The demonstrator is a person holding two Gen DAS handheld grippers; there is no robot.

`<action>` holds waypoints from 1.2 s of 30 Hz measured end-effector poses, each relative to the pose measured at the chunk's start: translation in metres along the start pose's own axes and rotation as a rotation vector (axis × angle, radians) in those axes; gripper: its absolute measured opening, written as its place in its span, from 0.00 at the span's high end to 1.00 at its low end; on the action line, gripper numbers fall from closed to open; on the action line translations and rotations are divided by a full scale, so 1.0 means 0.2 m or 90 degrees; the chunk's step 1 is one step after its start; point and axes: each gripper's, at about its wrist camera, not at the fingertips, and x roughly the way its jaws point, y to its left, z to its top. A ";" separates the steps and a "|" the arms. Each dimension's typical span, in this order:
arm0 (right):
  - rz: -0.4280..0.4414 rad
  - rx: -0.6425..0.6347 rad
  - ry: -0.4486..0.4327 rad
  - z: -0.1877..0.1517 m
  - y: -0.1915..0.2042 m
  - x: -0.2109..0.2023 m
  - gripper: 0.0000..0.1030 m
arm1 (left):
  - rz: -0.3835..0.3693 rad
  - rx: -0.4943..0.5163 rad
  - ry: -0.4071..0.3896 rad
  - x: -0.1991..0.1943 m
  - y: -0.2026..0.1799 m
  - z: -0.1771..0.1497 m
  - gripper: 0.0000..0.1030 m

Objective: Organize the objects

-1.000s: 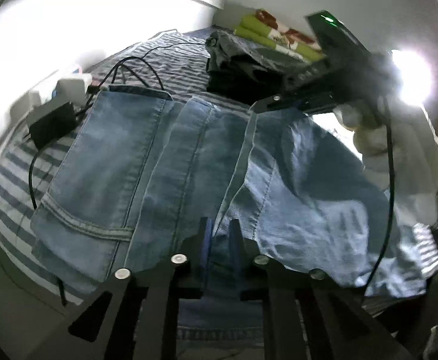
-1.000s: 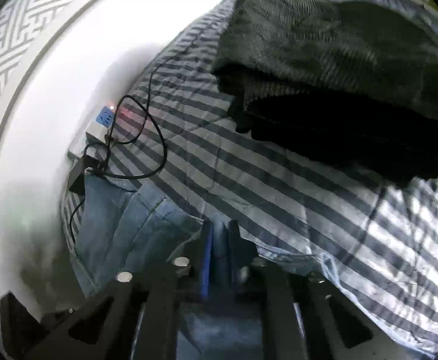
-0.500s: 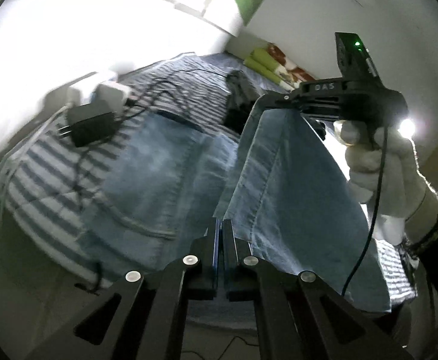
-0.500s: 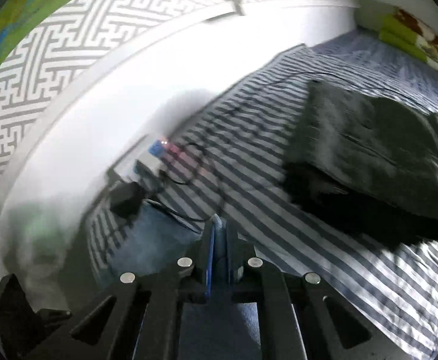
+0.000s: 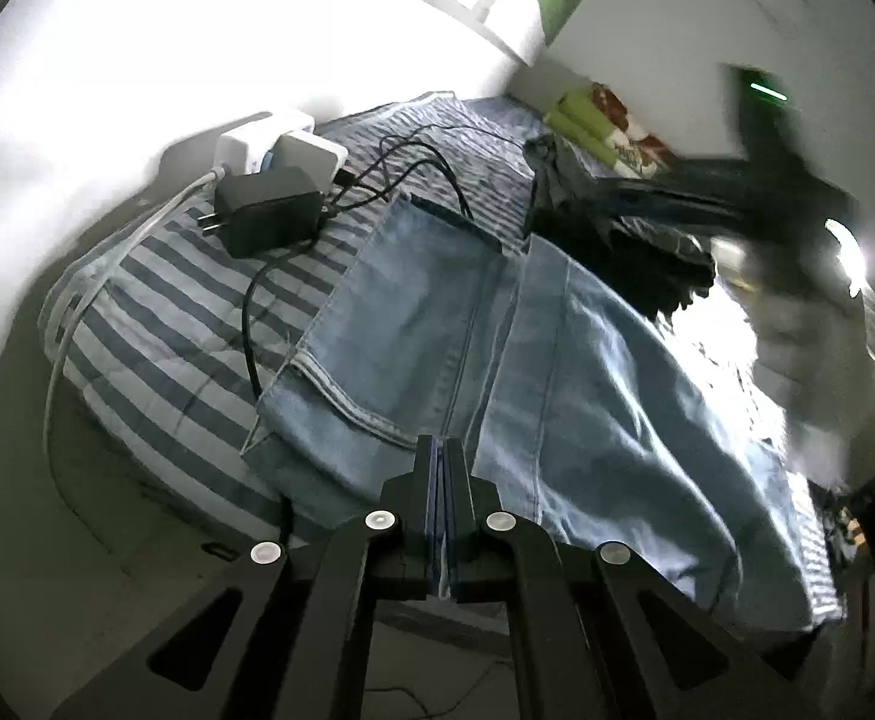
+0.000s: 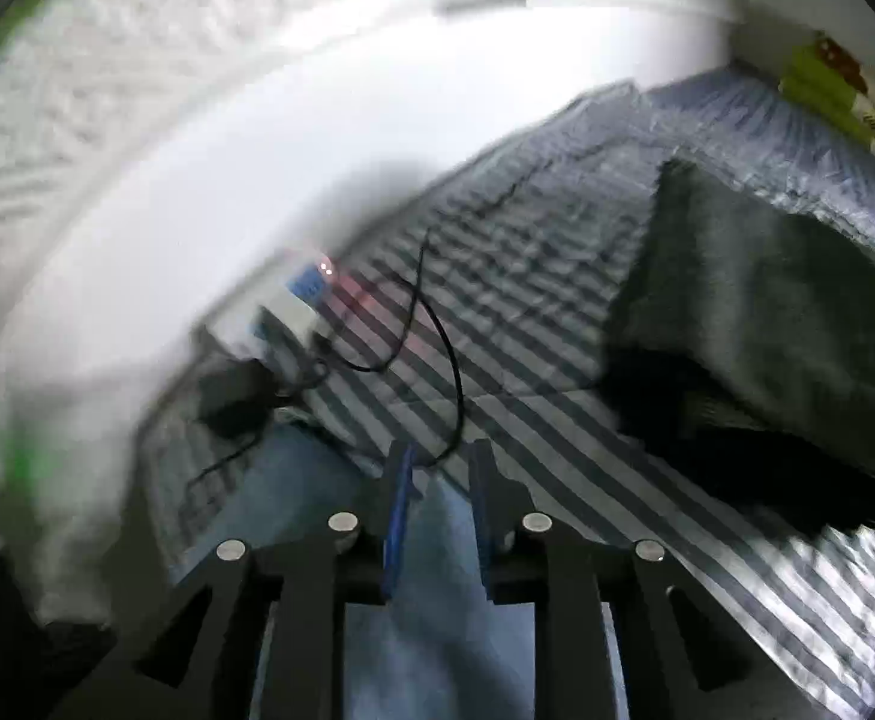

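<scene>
Light blue jeans [image 5: 425,324] lie folded on the striped bed [image 5: 155,324]. My left gripper [image 5: 443,450] is shut at the near edge of the jeans, and the denim seam runs straight into its closed jaws. In the right wrist view my right gripper [image 6: 437,462] hovers over the far end of the jeans [image 6: 437,570]. Its jaws are opening, with a clear gap and nothing pressed between the pads. In the left wrist view that gripper is a dark blur at the upper right, held by a gloved hand [image 5: 797,348].
A white power strip [image 5: 275,144], a black adapter [image 5: 269,210] and black cables [image 5: 251,324] lie at the bed's left corner by the wall. A dark folded garment pile [image 6: 767,312] sits further along the bed, with a green patterned bundle [image 5: 605,126] behind it.
The denim layer that the right gripper held up now lies flat over the jeans. The right gripper's jaws have parted and let it go. The left gripper shut fully on the near edge.
</scene>
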 end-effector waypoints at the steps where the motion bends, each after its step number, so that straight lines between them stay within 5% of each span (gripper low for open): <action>1: 0.018 0.002 -0.005 -0.04 -0.01 -0.09 0.81 | -0.007 -0.004 -0.003 -0.01 0.00 0.00 0.99; 3: 0.036 0.004 -0.016 -0.19 -0.05 -0.32 0.75 | -0.044 -0.004 0.009 -0.01 -0.03 0.01 0.88; 5: 0.013 -0.027 -0.010 -0.43 -0.05 -0.51 0.71 | -0.058 0.008 0.012 0.00 -0.07 0.00 0.38; 6: -0.004 -0.043 -0.003 -0.56 -0.04 -0.57 0.71 | -0.056 0.016 0.013 0.01 -0.10 -0.01 0.33; 9: -0.048 -0.050 0.034 -0.98 -0.05 -0.70 0.71 | -0.046 0.040 0.037 0.07 -0.16 -0.04 0.42; 10: -0.052 -0.024 0.038 -1.10 -0.09 -0.74 0.71 | -0.040 0.045 0.046 0.09 -0.18 -0.05 0.59; 11: -0.056 0.002 0.039 -1.18 -0.12 -0.76 0.71 | -0.026 0.060 0.053 0.11 -0.21 -0.06 0.65; 17: -0.104 0.117 0.040 -1.58 -0.30 -0.96 0.70 | -0.018 0.050 0.033 0.10 -0.25 -0.03 0.74; 22: -0.163 0.142 0.071 -1.68 -0.43 -0.95 0.70 | -0.003 0.097 -0.030 -0.07 -0.36 0.02 0.76; 27: -0.156 0.216 0.062 -1.72 -0.57 -1.00 0.70 | 0.082 0.040 0.065 0.04 -0.19 -0.07 0.67; 30: -0.168 0.243 0.033 -1.74 -0.62 -1.08 0.70 | 0.133 0.070 0.033 -0.02 -0.22 -0.06 0.69; 32: -0.166 0.268 0.012 -1.75 -0.68 -1.14 0.70 | 0.123 0.073 -0.006 -0.09 -0.26 -0.02 0.69; 36: -0.164 0.305 -0.018 -1.71 -0.80 -1.20 0.67 | 0.025 0.140 -0.043 -0.13 -0.56 0.01 0.69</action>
